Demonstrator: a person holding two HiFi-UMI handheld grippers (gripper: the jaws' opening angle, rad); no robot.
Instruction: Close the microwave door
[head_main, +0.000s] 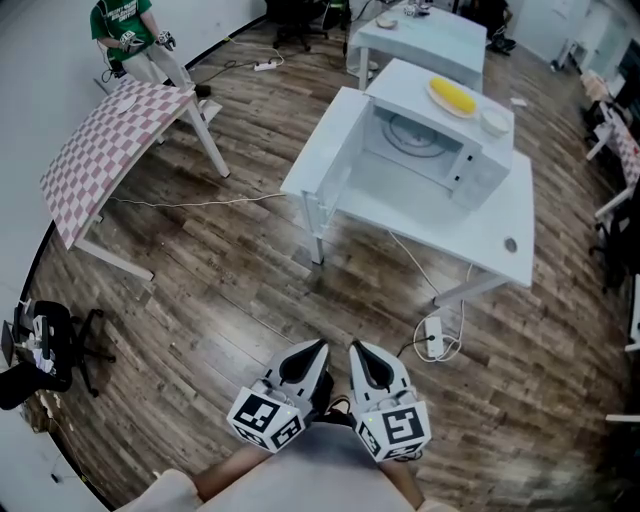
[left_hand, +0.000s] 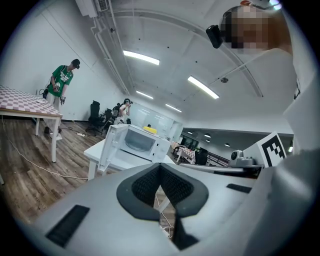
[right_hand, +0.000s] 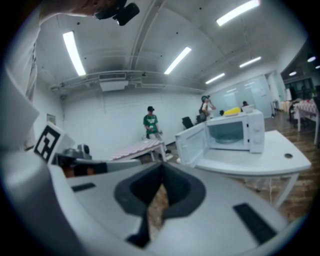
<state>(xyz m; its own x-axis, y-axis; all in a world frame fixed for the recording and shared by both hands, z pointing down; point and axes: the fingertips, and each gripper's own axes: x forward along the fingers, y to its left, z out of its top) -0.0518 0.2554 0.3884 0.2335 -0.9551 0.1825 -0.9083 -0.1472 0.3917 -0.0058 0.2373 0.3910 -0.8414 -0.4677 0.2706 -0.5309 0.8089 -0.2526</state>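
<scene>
The white microwave (head_main: 440, 140) stands on a white table (head_main: 470, 235) across the room, its door (head_main: 330, 155) swung wide open to the left, showing the glass turntable inside. A yellow item on a plate (head_main: 452, 97) and a small bowl (head_main: 494, 122) rest on its top. My left gripper (head_main: 300, 365) and right gripper (head_main: 365, 365) are held side by side close to my body, far from the microwave, both shut with nothing in them. The left gripper view shows the microwave (left_hand: 142, 142) beyond the left gripper (left_hand: 160, 172). In the right gripper view the open door (right_hand: 192, 145) is beyond the right gripper (right_hand: 162, 172).
A checkered-top table (head_main: 110, 140) stands at the left with a person in green (head_main: 125, 25) behind it. A black office chair (head_main: 45, 345) is at the near left. A power strip (head_main: 433, 337) and cables lie on the wood floor by the table legs. A second white table (head_main: 420, 40) is behind.
</scene>
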